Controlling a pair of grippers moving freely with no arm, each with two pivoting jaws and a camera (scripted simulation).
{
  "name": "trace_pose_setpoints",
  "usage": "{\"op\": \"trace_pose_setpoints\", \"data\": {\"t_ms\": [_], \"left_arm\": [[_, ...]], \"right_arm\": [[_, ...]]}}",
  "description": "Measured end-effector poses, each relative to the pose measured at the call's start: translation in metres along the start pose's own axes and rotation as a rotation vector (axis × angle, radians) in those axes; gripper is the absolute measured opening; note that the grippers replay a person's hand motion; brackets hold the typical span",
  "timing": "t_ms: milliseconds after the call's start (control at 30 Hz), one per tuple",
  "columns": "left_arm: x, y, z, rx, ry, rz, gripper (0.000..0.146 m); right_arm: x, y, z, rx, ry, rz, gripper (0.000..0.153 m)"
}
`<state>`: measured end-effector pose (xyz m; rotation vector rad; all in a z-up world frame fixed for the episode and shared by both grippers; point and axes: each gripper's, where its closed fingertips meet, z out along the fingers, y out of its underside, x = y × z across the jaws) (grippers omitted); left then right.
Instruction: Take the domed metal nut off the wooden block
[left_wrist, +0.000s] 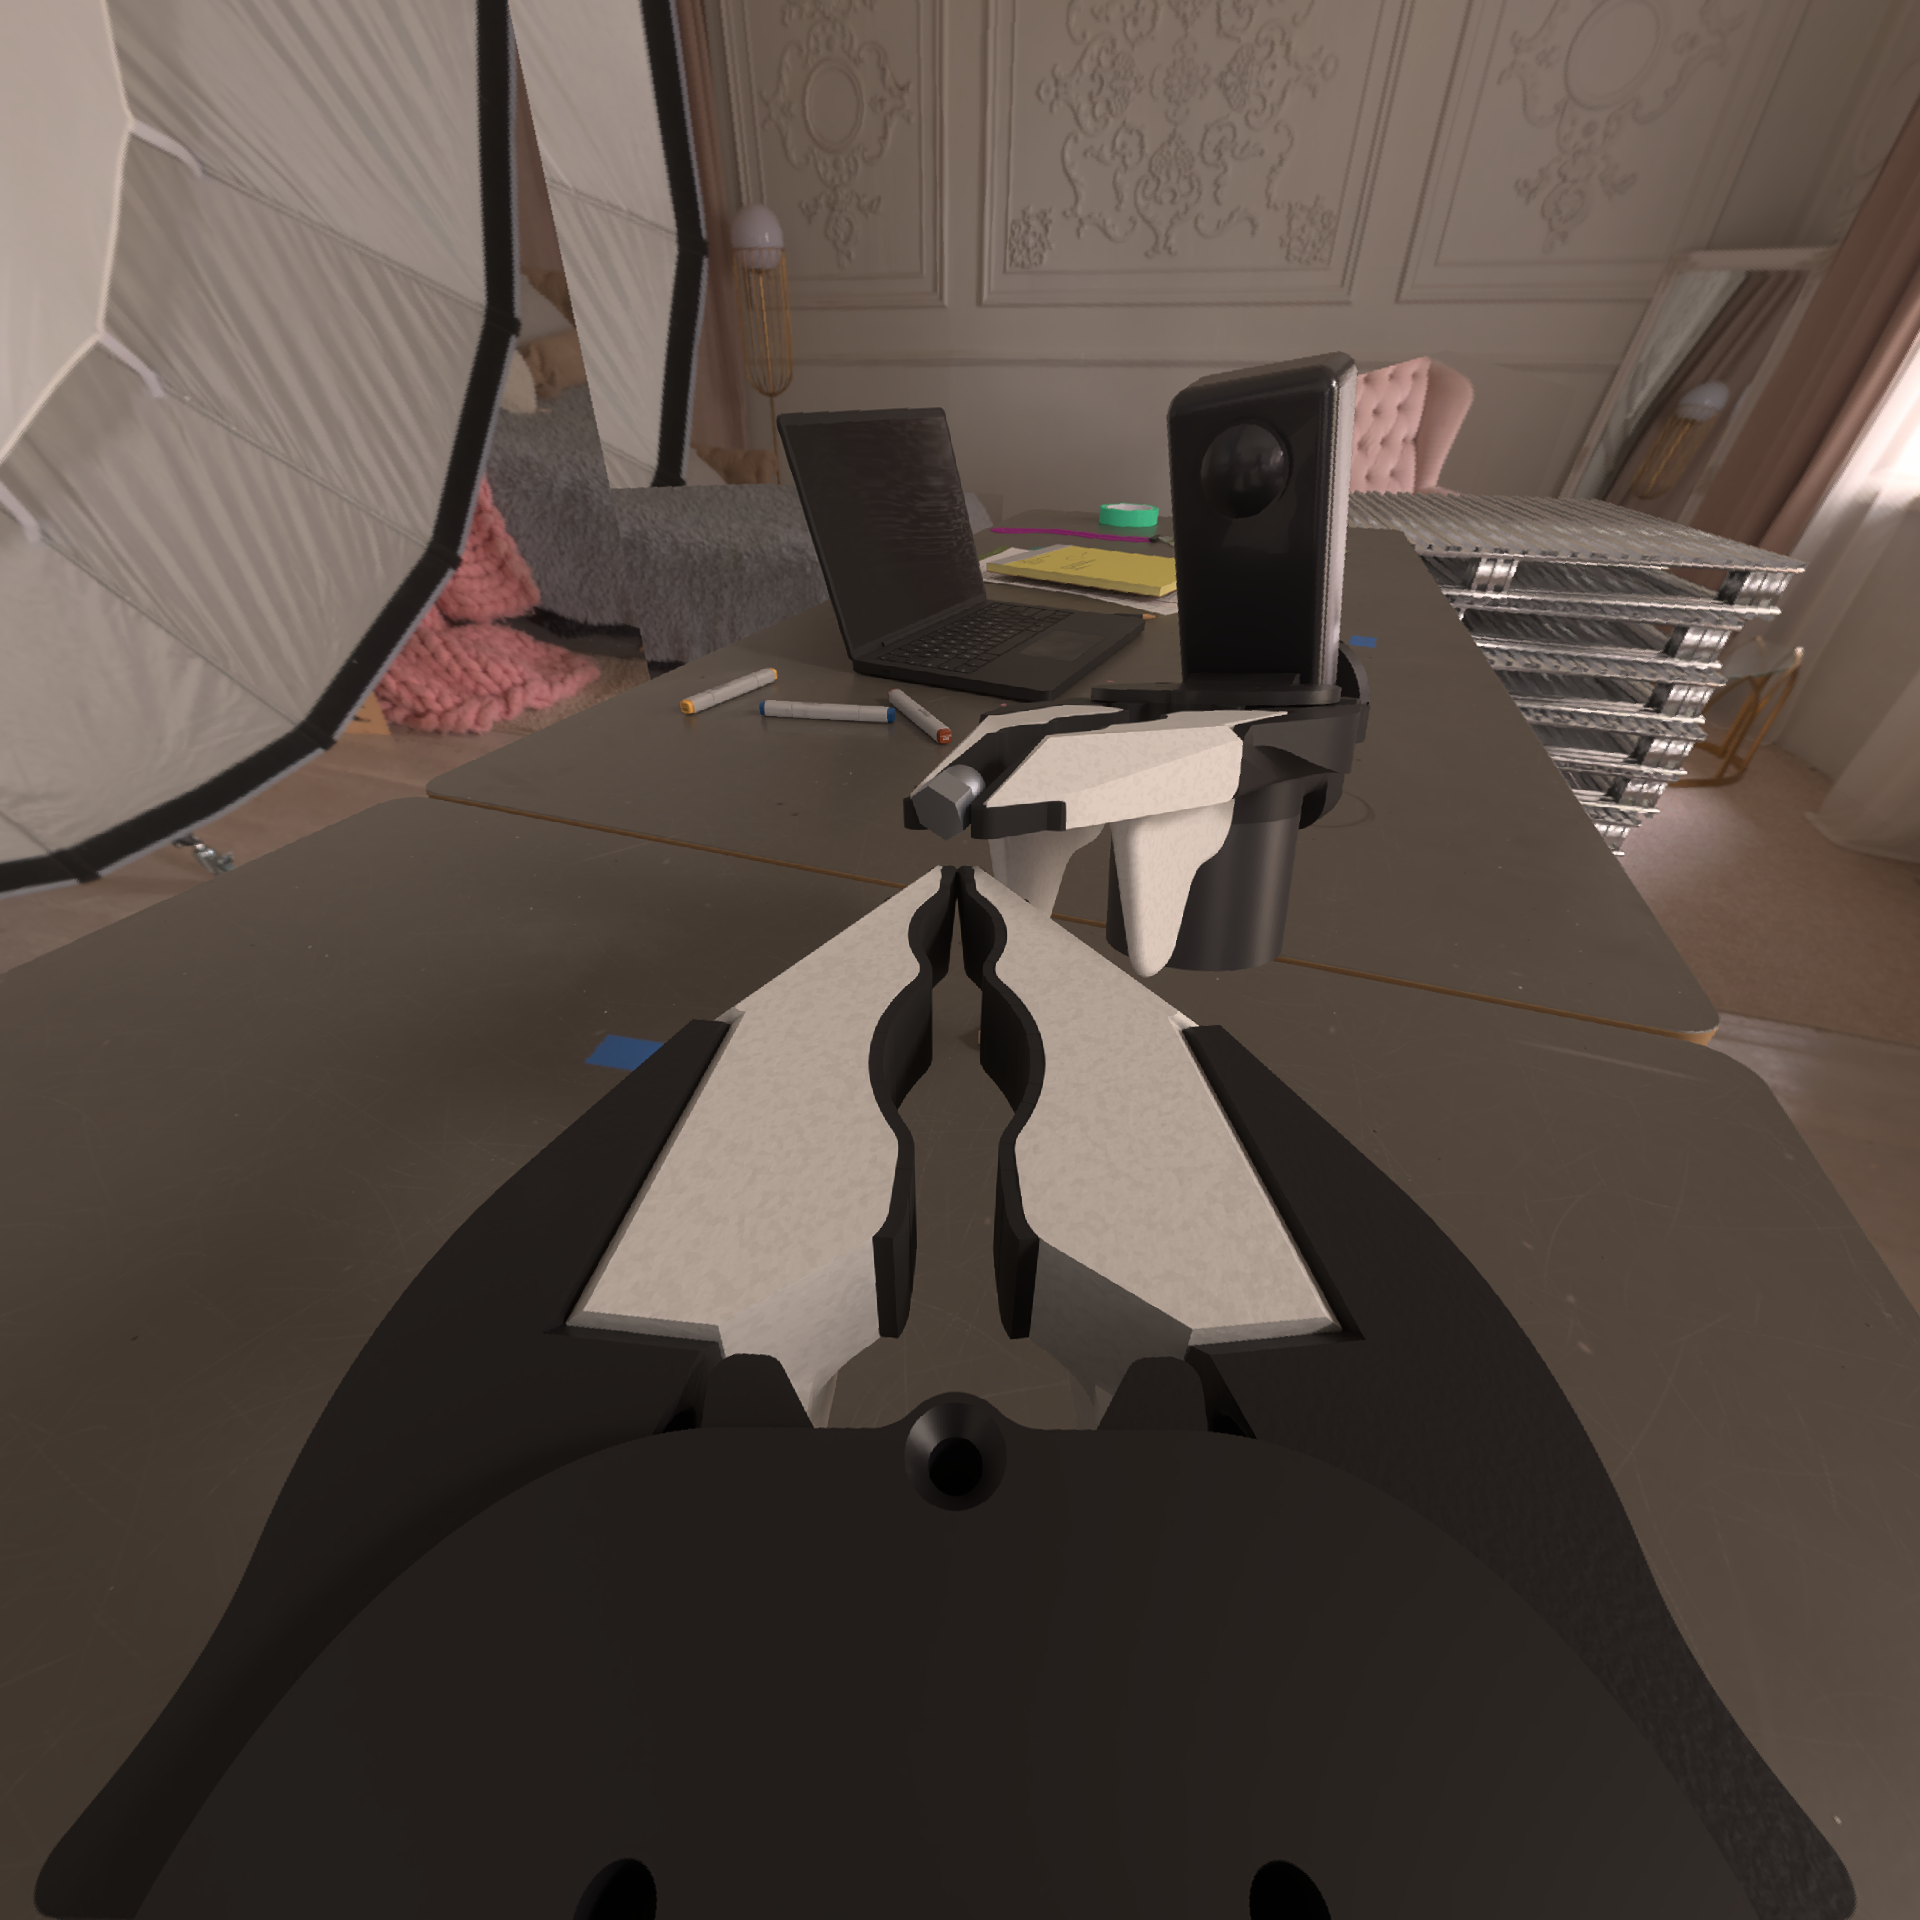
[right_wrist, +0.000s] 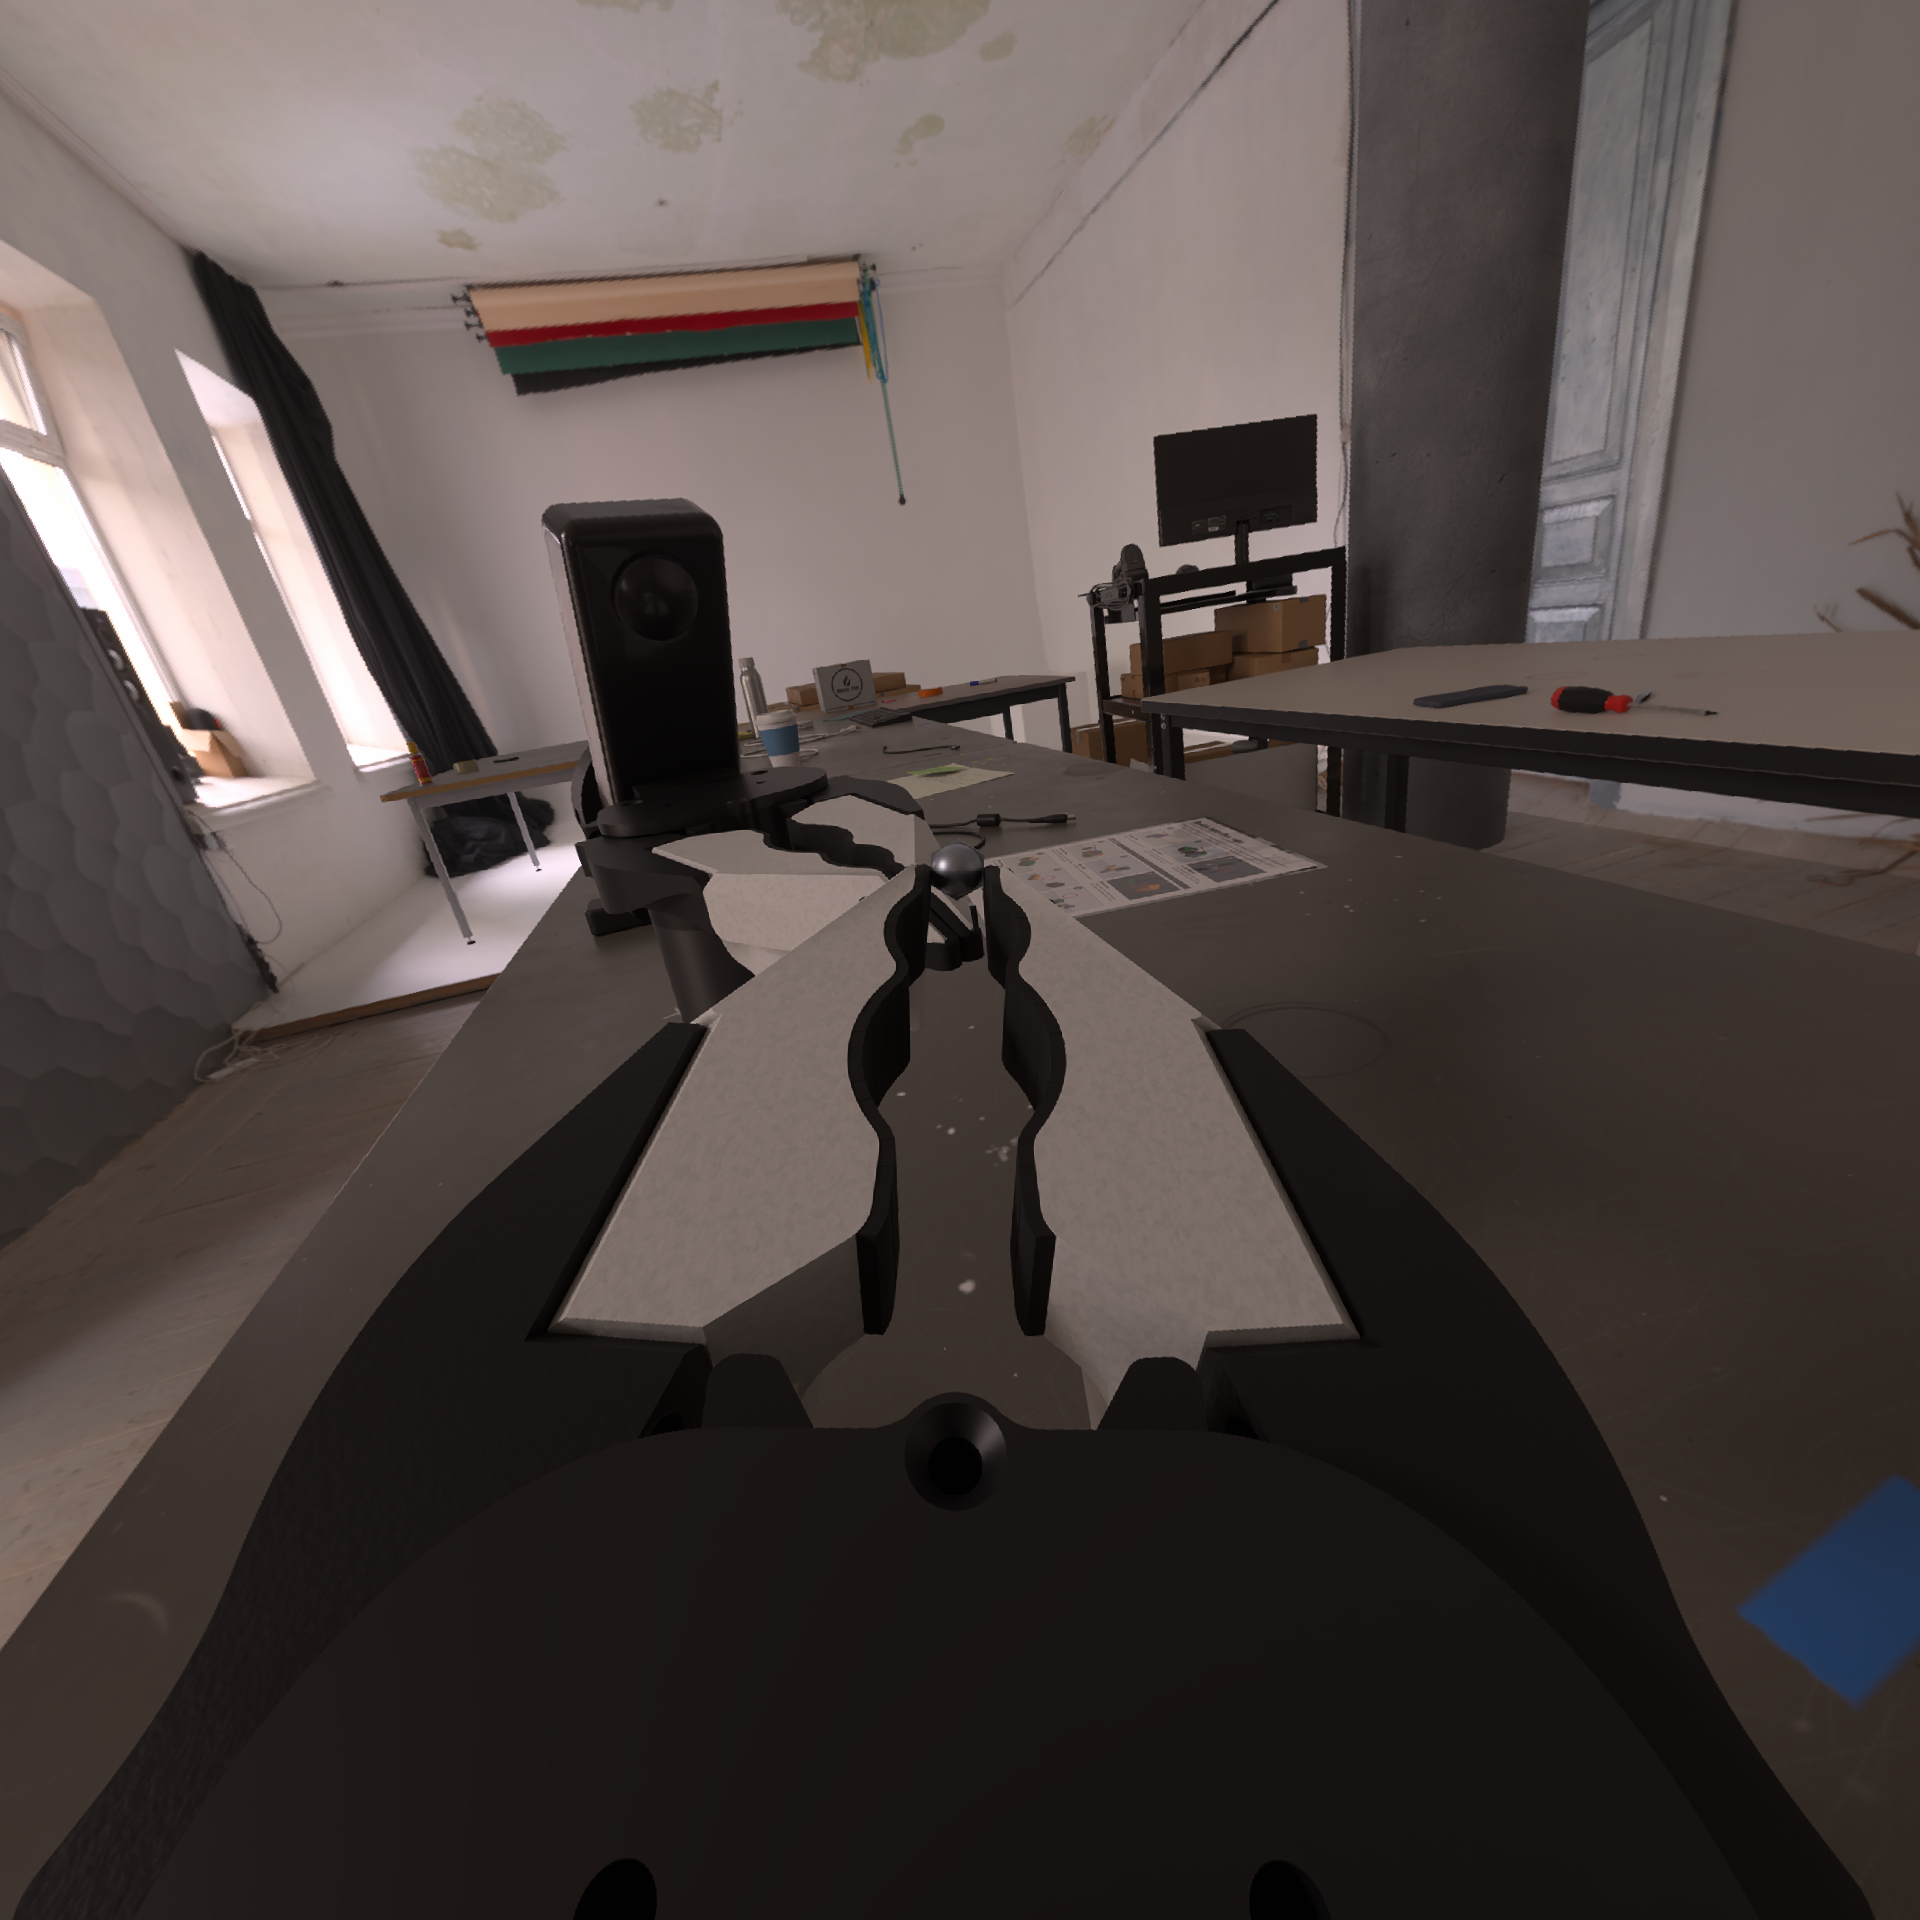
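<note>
The domed metal nut (right_wrist: 956, 864) sits between the fingertips of my right gripper (right_wrist: 954, 881), which is shut on it and holds it above the dark table (right_wrist: 1455, 1039). In the left wrist view the nut (left_wrist: 938, 805) shows as a grey hex body at the tip of the right gripper (left_wrist: 977, 792). My left gripper (left_wrist: 957, 883) is shut, with nothing seen between its tips, which point at the nut from just below and in front. It also shows in the right wrist view (right_wrist: 951, 940). No wooden block shows in either view.
A black laptop (left_wrist: 935, 561), three markers (left_wrist: 826, 711), a yellow notepad (left_wrist: 1081, 569) and a green tape roll (left_wrist: 1129, 514) lie on the far table. A printed sheet (right_wrist: 1164, 862) and a blue patch (right_wrist: 1849, 1600) lie on the near table.
</note>
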<state>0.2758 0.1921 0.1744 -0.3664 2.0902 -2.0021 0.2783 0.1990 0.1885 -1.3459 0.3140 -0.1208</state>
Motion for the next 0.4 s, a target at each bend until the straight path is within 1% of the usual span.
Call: {"op": "trace_pose_setpoints", "data": {"t_ms": [400], "left_arm": [[-0.0014, 0.001, -0.0005, -0.003, 0.003, -0.013, 0.0]], "right_arm": [[0.001, -0.0015, -0.0018, -0.005, 0.009, -0.032, 0.01]]}}
